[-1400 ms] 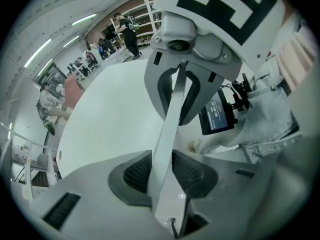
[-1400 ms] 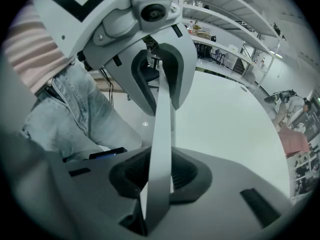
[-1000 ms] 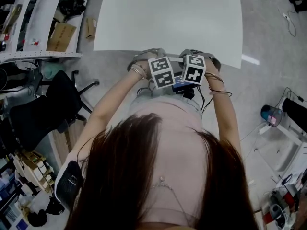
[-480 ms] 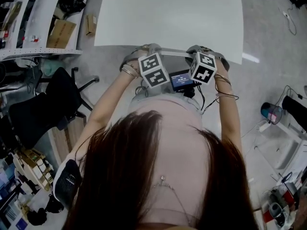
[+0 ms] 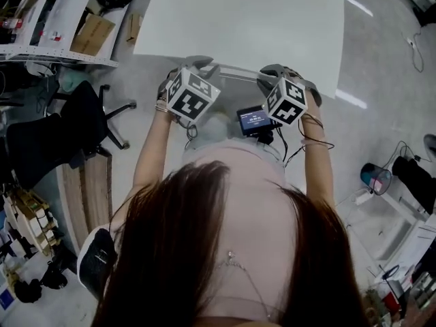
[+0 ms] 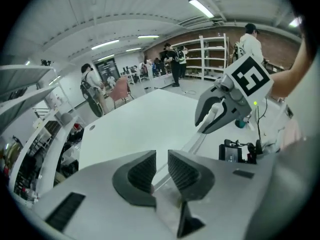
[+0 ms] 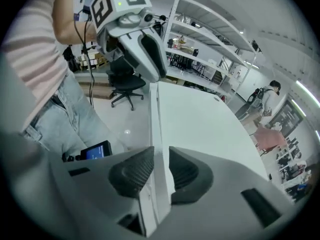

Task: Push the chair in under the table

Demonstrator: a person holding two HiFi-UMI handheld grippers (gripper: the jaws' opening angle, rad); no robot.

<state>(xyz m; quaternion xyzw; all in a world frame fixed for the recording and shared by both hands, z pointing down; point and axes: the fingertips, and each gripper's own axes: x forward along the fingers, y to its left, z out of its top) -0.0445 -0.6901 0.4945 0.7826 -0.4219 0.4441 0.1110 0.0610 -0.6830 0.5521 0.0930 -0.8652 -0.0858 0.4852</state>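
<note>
A person stands at a white surface [image 5: 245, 19], holding a chair's top rail [image 5: 238, 74] with two handheld tongs.

Seen from above, the pale rail runs left to right just in front of the surface's near edge. The rest of the chair is out of sight. The left tongs [image 5: 197, 63] sit at the rail's left end. They have just been closing, and their ribbed pads [image 6: 141, 171] now clench the thin rail [image 6: 192, 144] between them. The right tongs [image 5: 272, 70] grasp the rail's right end, with the white bar [image 7: 156, 129] pinched between their pads. Both tongs point steeply down. A small lit screen [image 5: 253, 120] hangs at the person's waist. A black office chair [image 5: 54, 142] stands well apart on the left.
</note>
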